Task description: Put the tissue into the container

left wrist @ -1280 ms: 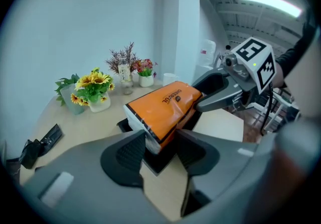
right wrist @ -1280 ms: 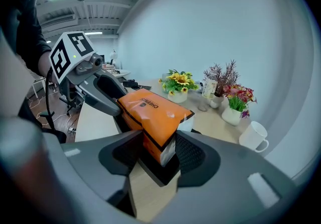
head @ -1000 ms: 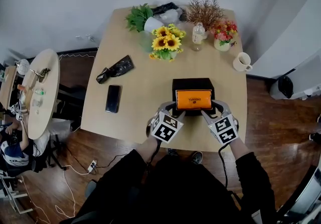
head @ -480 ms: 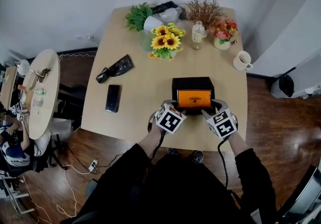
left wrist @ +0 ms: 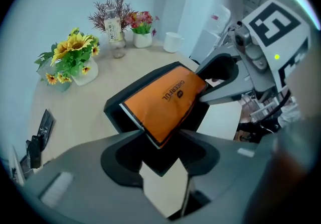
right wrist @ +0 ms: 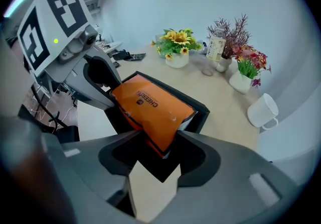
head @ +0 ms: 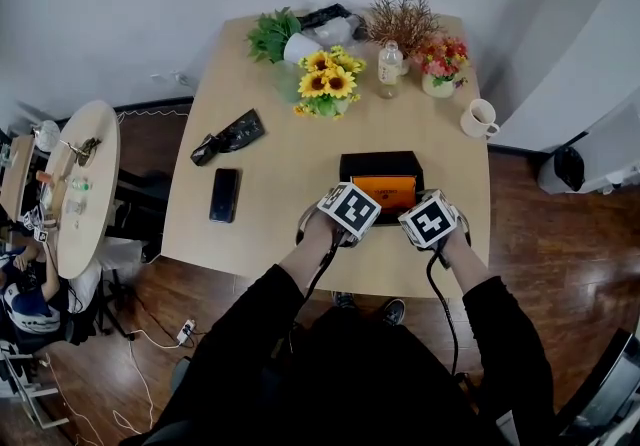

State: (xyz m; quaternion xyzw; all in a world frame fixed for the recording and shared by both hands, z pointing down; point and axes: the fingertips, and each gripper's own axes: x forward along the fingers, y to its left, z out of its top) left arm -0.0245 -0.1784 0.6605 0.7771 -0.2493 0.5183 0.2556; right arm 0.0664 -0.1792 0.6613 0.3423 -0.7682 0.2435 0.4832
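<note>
The orange tissue pack (head: 385,191) sits in the mouth of the black container (head: 380,158), right at the near edge of the desk (head: 280,184). Its near end rides up over the container's near wall, so it isn't lying flat. Left claw (head: 353,217) is clenched on the pack's near left corner; you can see the corner pinched between the jaws in the left gripper view (left wrist: 160,145). Right claw (head: 425,221) is clamped on the near right corner (right wrist: 161,155), jaws almost together on the thin edge. Both claws point steeply down, side by side, marker cubes up. Further out on the desk: a phone (head: 225,196) and a black bag (head: 232,136) to the left, sunflowers (head: 325,84) and a bottle (head: 390,69) at the far end, a white mug (head: 480,118) far right.
</note>
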